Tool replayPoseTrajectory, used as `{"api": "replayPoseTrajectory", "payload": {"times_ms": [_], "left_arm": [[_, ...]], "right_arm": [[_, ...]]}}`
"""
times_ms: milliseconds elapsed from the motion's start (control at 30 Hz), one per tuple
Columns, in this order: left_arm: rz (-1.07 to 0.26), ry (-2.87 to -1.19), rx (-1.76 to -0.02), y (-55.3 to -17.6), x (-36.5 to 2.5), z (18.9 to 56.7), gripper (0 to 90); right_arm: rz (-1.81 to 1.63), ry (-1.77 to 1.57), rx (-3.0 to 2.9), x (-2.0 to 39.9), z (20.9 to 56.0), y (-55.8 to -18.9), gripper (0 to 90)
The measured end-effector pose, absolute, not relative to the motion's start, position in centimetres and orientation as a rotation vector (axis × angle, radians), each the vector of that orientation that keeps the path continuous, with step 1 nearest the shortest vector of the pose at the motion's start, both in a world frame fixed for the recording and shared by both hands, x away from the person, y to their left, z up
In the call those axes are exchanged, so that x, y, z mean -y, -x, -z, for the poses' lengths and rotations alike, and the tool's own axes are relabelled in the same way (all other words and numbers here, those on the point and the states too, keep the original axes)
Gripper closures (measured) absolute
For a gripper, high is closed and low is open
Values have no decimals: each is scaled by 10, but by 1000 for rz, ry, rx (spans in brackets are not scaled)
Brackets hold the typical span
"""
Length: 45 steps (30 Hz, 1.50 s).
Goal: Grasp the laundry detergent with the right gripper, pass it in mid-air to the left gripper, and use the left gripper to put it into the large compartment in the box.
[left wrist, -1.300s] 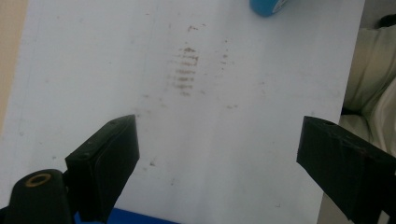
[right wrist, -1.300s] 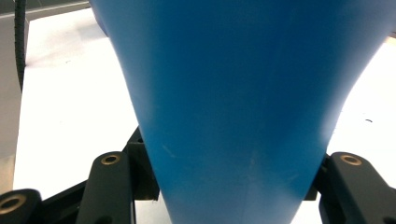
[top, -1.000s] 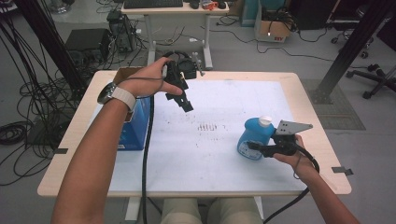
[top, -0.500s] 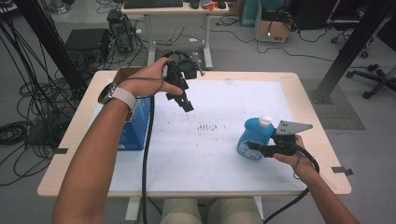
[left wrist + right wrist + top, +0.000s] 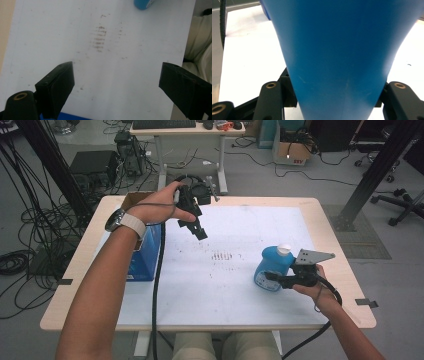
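Upright, the blue bottle [image 5: 270, 270] stands on the white worktop [image 5: 240, 290] near its right edge, long axis vertical, white cap [image 5: 284, 249] on top. Its body is clamped from the right by the right claw [image 5: 272, 276]. Above the worktop's far left, the left claw [image 5: 197, 230] hangs with jaws spread, holding nothing, just beside a blue box [image 5: 145, 255].

Even, soft room light; the white table [image 5: 240, 245] glares mildly; the blue bottle [image 5: 337, 50] between the right jaws blurs.
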<state>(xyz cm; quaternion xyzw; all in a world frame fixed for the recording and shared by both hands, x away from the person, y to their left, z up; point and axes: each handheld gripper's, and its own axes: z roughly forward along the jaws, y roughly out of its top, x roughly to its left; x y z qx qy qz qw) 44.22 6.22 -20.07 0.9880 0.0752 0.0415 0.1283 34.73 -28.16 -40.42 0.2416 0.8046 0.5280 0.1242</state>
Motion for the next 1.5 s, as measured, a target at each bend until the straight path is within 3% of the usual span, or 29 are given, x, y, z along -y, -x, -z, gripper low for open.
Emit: {"api": "replayPoseTrajectory", "payload": {"times_ms": [1500], "left_arm": [[-129, -2867, -219, -441, -63, 200, 133]], "right_arm": [[-1515, -698, -2340, 281, 404, -346, 425]]}}
